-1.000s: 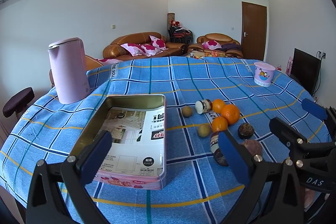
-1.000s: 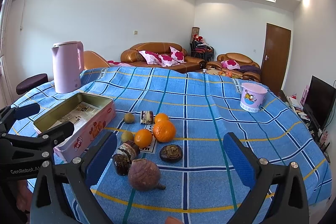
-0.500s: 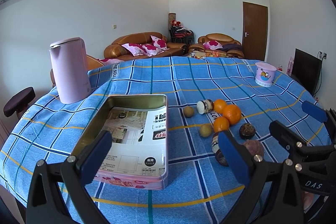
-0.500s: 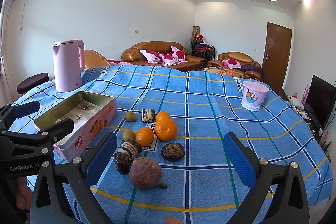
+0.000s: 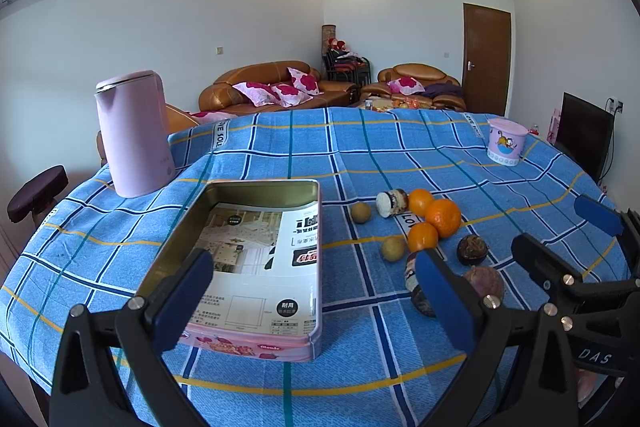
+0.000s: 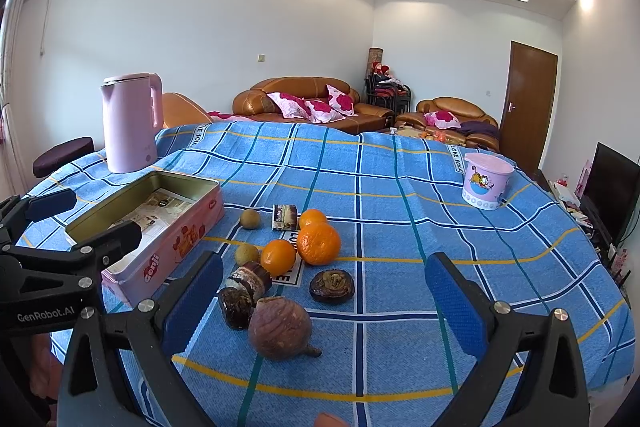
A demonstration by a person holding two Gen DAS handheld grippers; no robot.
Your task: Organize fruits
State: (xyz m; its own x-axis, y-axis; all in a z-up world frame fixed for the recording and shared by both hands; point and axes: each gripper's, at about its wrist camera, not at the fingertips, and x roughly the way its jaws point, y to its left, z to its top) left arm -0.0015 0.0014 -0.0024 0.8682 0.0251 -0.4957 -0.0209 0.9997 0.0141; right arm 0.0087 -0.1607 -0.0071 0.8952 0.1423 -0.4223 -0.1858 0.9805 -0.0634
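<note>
**Right wrist view: both tongs wide open, fruit loose on the cloth**

The right wrist view looks across a round table (image 6: 500,267) under a blue checked cloth. The right gripper (image 6: 324,303) hangs above the near edge with its jaws spread wide and nothing between them. Just past its left pad lies a brown round fruit (image 6: 280,327), touching a dark fruit (image 6: 236,307) at its 10 o'clock. A striped piece (image 6: 250,277) sits right behind that. A flat dark fruit (image 6: 332,285) lies apart at 1 o'clock from the brown one. Farther on, three oranges (image 6: 319,243) cluster together, with two small tan fruits (image 6: 247,253) to their left and a small packet (image 6: 285,216) behind.

The open tin box (image 6: 176,251) stands at 10 o'clock from the fruit, near but not touching it. Its long side runs toward a pink kettle (image 6: 128,123) close to the far left rim. A pink cup (image 6: 486,185) stands near the right rim. The cloth between the oranges and the cup is bare, as is the far half of the table.

In the left wrist view, the left gripper (image 5: 316,295) is also held wide open and empty, its pads over the near end of the tin box (image 5: 316,267). Paper lines the floor of the box. The oranges (image 5: 442,217) lie at 2 o'clock from the box, and a bare strip of cloth runs along the near edge of the table (image 5: 320,383).
</note>
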